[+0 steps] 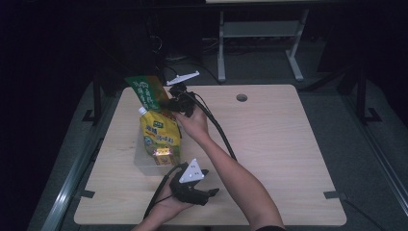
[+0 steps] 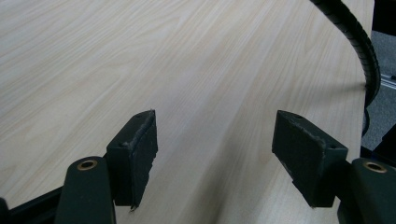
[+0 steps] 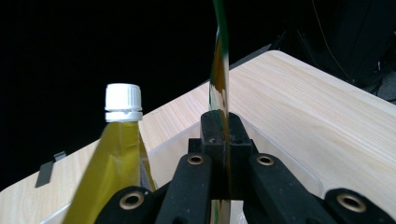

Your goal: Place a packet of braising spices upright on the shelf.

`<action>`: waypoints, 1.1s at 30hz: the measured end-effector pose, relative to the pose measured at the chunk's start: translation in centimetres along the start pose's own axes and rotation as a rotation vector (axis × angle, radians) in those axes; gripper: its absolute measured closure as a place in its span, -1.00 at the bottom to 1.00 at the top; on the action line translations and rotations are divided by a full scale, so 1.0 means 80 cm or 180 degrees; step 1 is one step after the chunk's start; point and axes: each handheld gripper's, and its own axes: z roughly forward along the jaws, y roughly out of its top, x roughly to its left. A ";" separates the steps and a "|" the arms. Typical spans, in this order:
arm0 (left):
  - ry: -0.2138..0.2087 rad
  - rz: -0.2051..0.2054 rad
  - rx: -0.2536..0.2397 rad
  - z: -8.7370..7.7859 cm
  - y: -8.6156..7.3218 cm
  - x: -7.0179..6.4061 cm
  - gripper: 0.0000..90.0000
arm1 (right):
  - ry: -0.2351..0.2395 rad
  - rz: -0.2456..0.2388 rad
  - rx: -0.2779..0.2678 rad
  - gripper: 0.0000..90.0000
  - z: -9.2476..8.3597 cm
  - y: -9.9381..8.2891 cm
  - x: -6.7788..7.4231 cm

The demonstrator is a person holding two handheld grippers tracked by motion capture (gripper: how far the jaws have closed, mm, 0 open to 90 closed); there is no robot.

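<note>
Pinching green packet (image 3: 219, 70) edge-on btwn R gripper (image 3: 223, 140) fingers.

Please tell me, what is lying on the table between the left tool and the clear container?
Nothing lies there. In the high view, bare wood separates the left tool from the clear container, which holds the yellow pouch. The left tool view shows bare table between open jaws.

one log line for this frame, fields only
left gripper: open, over bare table | right gripper: shut on green packet edge | yellow spouted pouch: upright in clear bin
</note>
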 end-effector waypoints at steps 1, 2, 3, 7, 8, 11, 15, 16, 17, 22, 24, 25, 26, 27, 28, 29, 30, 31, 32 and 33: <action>0.0000 0.0000 0.0000 0.000 0.000 0.000 -0.32 | -0.0013 -0.0010 -0.0008 0.99 0.002 -0.003 0.000; -0.0003 0.0008 0.0001 0.000 0.000 0.000 -0.32 | -0.0013 -0.0004 -0.0020 0.99 0.005 -0.005 -0.001; -0.0003 0.0008 0.0001 0.000 0.000 0.000 -0.32 | -0.0002 0.0021 -0.0056 0.99 0.006 -0.008 -0.003; -0.0002 0.0007 0.0000 0.000 0.000 0.000 -0.32 | -0.0012 0.0083 -0.0120 0.99 0.008 -0.016 -0.009; 0.0000 0.0012 0.0000 0.000 0.000 0.000 -0.32 | -0.0048 0.0085 -0.0112 0.99 0.008 -0.018 -0.010; -0.0005 0.0005 0.0001 0.001 0.000 0.000 -0.32 | -0.0098 0.0104 -0.0100 0.99 0.009 -0.022 -0.015; -0.0006 0.0007 0.0002 0.002 0.000 -0.001 -0.32 | -0.0136 0.0119 -0.0073 0.99 0.010 -0.023 -0.019; -0.0005 0.0023 0.0014 0.001 0.001 0.000 -0.32 | -0.0127 0.0168 -0.0091 0.99 0.009 -0.023 -0.022; -0.0006 0.0021 0.0015 0.001 0.001 0.000 -0.32 | -0.0110 0.0198 -0.0109 0.99 0.009 -0.023 -0.022; -0.0016 0.0013 0.0011 0.003 0.001 -0.001 -0.32 | -0.0099 0.0230 -0.0133 0.99 0.013 -0.024 -0.019; -0.0016 0.0003 0.0010 0.003 0.000 -0.001 -0.32 | -0.0092 0.0304 -0.0134 0.99 0.014 -0.026 -0.018; -0.0016 0.0003 0.0010 0.003 0.000 -0.001 -0.32 | -0.0101 0.0321 -0.0146 0.99 0.014 -0.026 -0.018; -0.0016 0.0009 0.0012 0.003 0.000 -0.001 -0.32 | -0.0126 0.0320 -0.0146 0.99 0.014 -0.028 -0.018; -0.0016 0.0009 0.0012 0.003 0.000 -0.001 -0.32 | -0.0126 0.0320 -0.0146 0.99 0.014 -0.028 -0.018; -0.0018 0.0031 0.0025 0.003 0.001 -0.001 -0.32 | -0.0133 0.0332 -0.0160 0.99 0.013 -0.030 -0.019; -0.0019 0.0036 0.0027 0.003 0.001 -0.001 -0.32 | -0.0146 0.0341 -0.0151 0.99 0.012 -0.032 -0.017; -0.0022 0.0035 0.0027 0.004 0.001 -0.001 -0.32 | -0.0157 0.0320 -0.0160 0.99 0.012 -0.033 -0.017; -0.0022 0.0044 0.0034 0.004 0.001 -0.001 -0.32 | -0.0155 0.0324 -0.0158 0.99 0.012 -0.034 -0.016; -0.0024 0.0030 0.0016 0.005 0.001 -0.002 -0.32 | -0.0161 0.0303 -0.0153 0.99 0.012 -0.035 -0.016; -0.0024 0.0030 0.0016 0.005 0.001 -0.002 -0.32 | -0.0184 0.0249 -0.0142 0.99 0.012 -0.036 -0.015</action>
